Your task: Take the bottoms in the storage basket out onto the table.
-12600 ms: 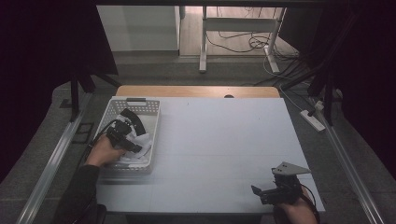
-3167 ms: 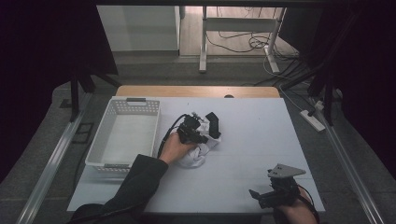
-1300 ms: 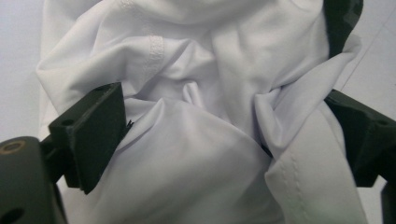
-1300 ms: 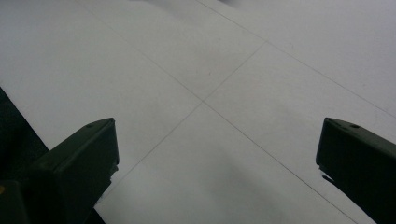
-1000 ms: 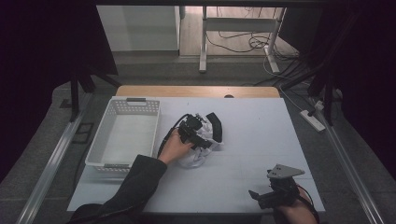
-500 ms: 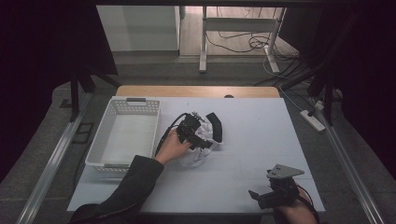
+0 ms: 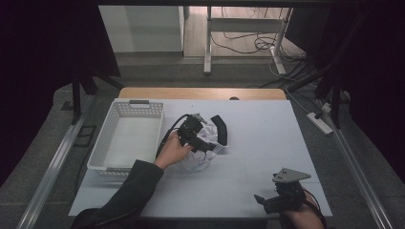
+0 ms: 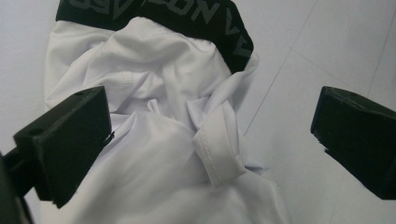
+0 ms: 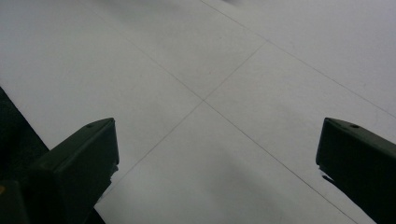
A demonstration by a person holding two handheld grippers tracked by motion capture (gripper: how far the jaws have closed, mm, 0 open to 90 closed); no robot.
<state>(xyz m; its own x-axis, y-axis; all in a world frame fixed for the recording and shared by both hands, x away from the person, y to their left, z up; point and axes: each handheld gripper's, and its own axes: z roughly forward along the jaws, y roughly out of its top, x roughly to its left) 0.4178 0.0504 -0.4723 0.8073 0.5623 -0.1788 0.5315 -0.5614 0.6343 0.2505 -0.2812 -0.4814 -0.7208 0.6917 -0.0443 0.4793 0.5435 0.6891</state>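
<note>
A crumpled white garment (image 7: 206,145) with a black lettered waistband (image 7: 221,130) lies on the white table (image 7: 267,143), just right of the basket. My left gripper (image 7: 203,143) hovers directly over it, open; in the left gripper view the white garment (image 8: 159,140) and its waistband (image 8: 154,14) lie between and beyond the wide-apart jaws, a folded hem (image 8: 217,156) in the middle. My right gripper (image 7: 267,202) rests open near the table's front right edge, facing bare table (image 9: 210,93).
A white perforated basket (image 7: 126,136) stands at the table's left side, with nothing visible inside. Metal rails run along both sides of the table, and cables and a power strip (image 7: 317,121) lie on the floor at the right.
The garment went from the basket to the table middle. Over the last second the left gripper shifted slightly over it. The right gripper stayed put.
</note>
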